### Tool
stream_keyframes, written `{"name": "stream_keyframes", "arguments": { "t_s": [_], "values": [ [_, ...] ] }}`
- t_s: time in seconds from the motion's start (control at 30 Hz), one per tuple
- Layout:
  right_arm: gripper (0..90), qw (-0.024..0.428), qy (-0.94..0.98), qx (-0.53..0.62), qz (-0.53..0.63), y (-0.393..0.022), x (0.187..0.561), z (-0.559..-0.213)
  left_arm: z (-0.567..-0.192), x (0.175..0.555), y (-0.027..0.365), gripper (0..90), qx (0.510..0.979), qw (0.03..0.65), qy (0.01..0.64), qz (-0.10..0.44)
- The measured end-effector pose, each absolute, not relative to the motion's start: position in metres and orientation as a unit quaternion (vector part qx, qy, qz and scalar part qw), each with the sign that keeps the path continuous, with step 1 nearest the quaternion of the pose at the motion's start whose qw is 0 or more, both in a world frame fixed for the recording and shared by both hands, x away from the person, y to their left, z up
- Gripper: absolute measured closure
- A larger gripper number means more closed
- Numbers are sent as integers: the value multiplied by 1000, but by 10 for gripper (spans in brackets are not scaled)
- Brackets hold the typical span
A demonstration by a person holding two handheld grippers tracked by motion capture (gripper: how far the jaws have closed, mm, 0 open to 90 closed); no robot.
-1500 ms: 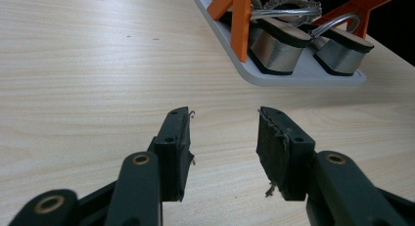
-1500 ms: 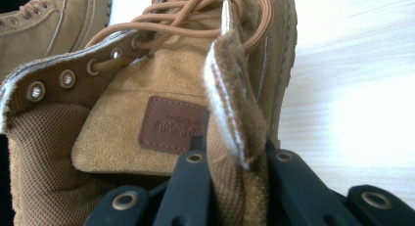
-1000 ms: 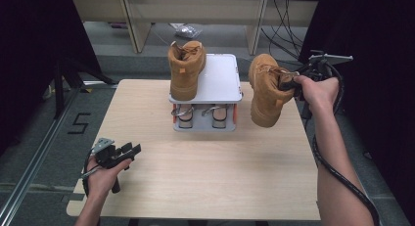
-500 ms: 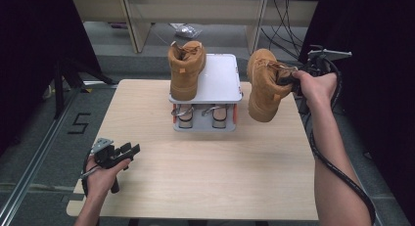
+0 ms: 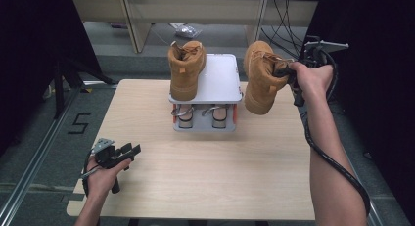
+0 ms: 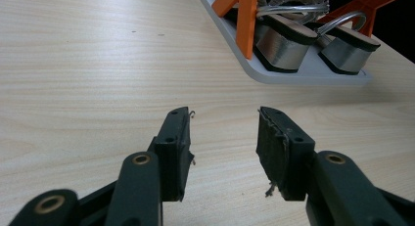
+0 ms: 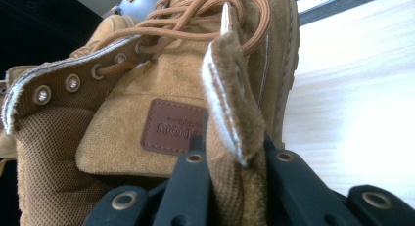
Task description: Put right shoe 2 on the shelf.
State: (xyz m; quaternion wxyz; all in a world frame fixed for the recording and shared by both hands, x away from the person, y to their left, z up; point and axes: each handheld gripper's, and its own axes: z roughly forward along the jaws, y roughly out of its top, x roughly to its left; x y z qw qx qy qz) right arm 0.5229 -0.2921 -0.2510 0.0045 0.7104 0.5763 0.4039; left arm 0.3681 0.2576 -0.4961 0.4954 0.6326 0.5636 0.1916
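Note:
A tan suede boot (image 5: 261, 78) hangs in the air just right of the white shoe rack (image 5: 219, 79), sole facing the rack. My right gripper (image 5: 286, 72) is shut on its collar; in the right gripper view both jaws pinch the collar flap (image 7: 230, 113) beside the tongue label (image 7: 171, 127). A second tan boot (image 5: 186, 69) stands upright on the left of the rack's top shelf. My left gripper (image 5: 128, 151) rests low over the table's near left corner, open, with nothing between its pads (image 6: 272, 147).
The rack's lower shelf holds a pair of silver shoes (image 6: 288, 42) between orange posts (image 6: 244, 15). Light wooden table (image 5: 205, 162) spreads bare between the rack and my left hand. A black cable (image 5: 337, 162) trails along the right forearm. Shelving stands behind the table.
My right gripper has carried the boot a little up and left, closer to the rack's right edge. The left gripper has stayed put.

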Motion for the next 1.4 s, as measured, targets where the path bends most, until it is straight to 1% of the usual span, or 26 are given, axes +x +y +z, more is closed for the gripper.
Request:
{"name": "stream_keyframes", "arguments": {
  "t_s": [0.33,0.47,0.5,0.6,0.7,0.73,0.8,1.4],
  "values": [
    [850,2,574,701,422,-275,534,-244,-496,368,260,552,629,498,565,192],
    [850,1,582,702,411,-268,538,-242,-497,368,259,552,630,496,567,191],
    [849,2,574,699,426,-265,540,-243,-497,368,259,552,630,496,566,190],
    [849,-1,585,700,410,-259,544,-242,-497,368,259,552,632,495,566,190],
    [848,-9,583,689,430,-254,549,-243,-498,368,259,554,633,496,564,189],
    [848,-1,587,695,415,-251,550,-241,-498,368,259,554,632,495,565,190],
    [847,-2,585,696,416,-247,553,-241,-499,368,259,554,633,495,564,190],
    [845,-11,580,696,424,-214,577,-248,-500,367,260,554,631,494,567,189]
  ]
}}
